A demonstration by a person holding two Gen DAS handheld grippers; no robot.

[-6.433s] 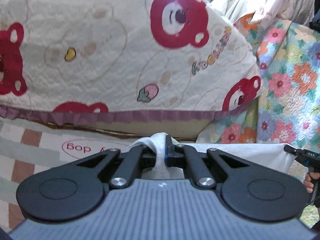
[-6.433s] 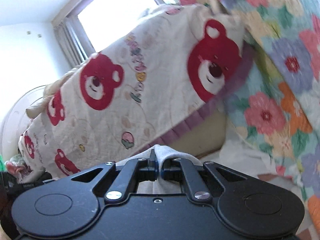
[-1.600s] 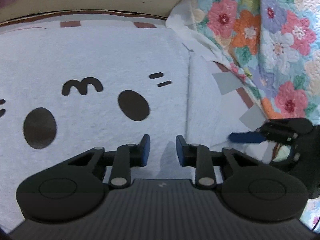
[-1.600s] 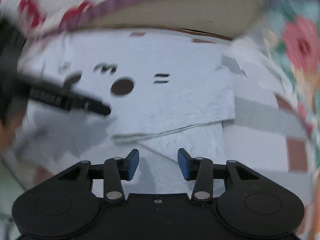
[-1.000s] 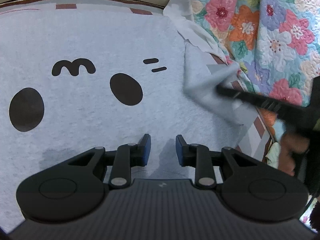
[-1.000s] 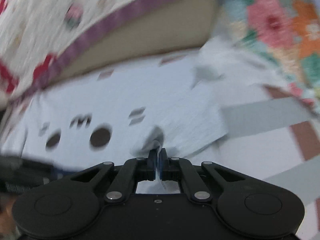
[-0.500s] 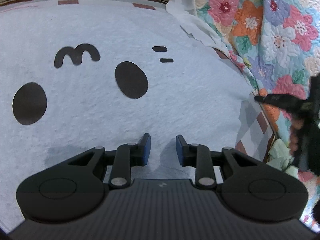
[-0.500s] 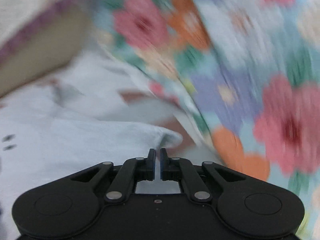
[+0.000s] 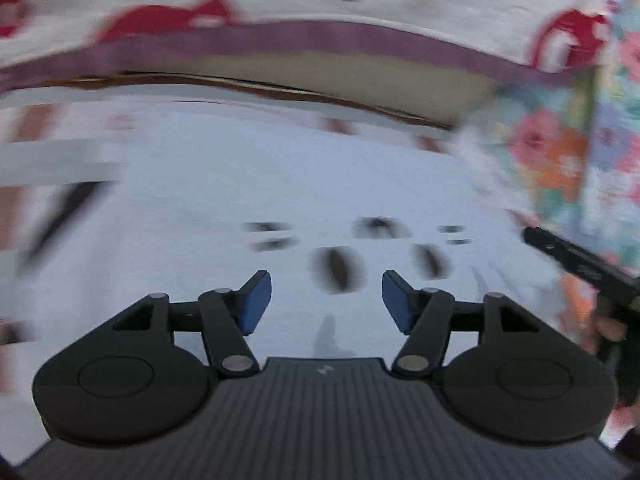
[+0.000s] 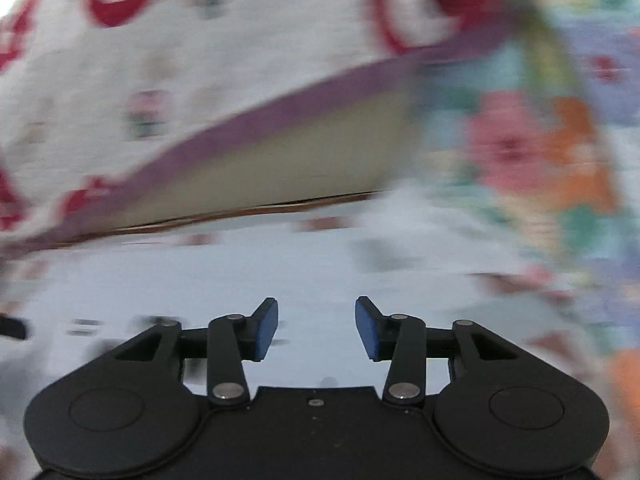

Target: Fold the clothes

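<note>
Overhead, both tongs, left (image 9: 326, 300) and right (image 10: 316, 328), opening, empty, clear of the white garment (image 9: 280, 184).

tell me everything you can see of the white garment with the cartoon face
The white garment looks like soft, slightly fuzzy cloth, spread flat on a checked sheet below a bear-print quilt. Its print, blurred here, shows dark oval eyes, a small mouth and whisker dashes. Neither the left gripper nor the right gripper holds it; both jaws are opening with nothing between them.
</note>
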